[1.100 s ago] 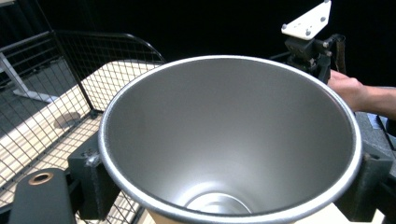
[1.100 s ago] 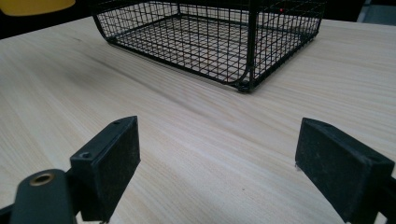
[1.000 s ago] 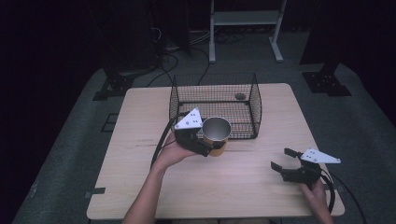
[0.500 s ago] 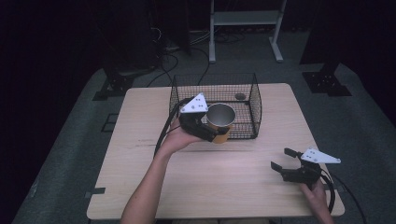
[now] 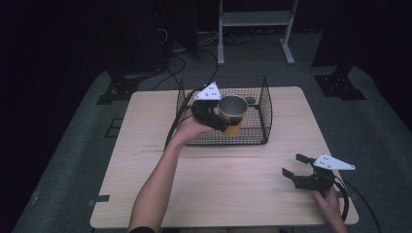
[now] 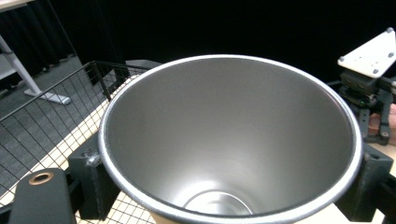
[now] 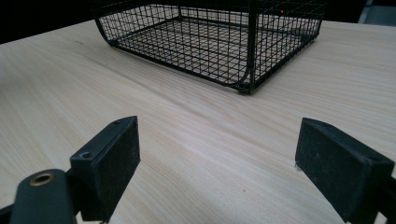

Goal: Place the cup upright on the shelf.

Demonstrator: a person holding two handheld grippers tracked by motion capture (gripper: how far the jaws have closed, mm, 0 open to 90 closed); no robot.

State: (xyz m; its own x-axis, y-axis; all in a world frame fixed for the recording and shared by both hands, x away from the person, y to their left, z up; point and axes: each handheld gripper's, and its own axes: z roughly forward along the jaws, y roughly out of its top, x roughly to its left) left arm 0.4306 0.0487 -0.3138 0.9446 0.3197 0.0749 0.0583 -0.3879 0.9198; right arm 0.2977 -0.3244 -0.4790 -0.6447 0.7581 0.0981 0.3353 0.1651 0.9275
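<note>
**Inspector:** State the item and where it sits.

**Operator:** A metal cup (image 5: 232, 112) with a steel interior and an orange outer wall, upright, mouth up. I hold it in my left gripper (image 5: 217, 118) above the wire basket (image 5: 266, 104), over the basket's middle, clear of the mesh floor as far as I can judge. In the left gripper view the cup (image 6: 231, 140) is empty, and my jaws stand pressed against opposite sides of its wall, just under the rim.

**Inspector:** Handling properties?

**Operator:** My judgement: rigid, will not deform under pressure, light while empty. The wall looks smooth, so it may slip or rotate in the pads if I tilt it. It tapers toward the base, so a grip high up near the rim, where I have it, is the sound one; lower down it could slide out downward.

**Inspector:** Surroundings?

**Operator:** A small dark object (image 5: 250, 100) lies at the basket's far side; I cannot identify it. The basket stands on the far half of the table (image 5: 145, 160).

**Inspector:** The other hand?

**Operator:** My right gripper (image 5: 297, 167) rests near the table's near right corner, well apart from the basket, jaws spread wide with nothing between them, pointed toward the basket (image 7: 210, 42).
</note>
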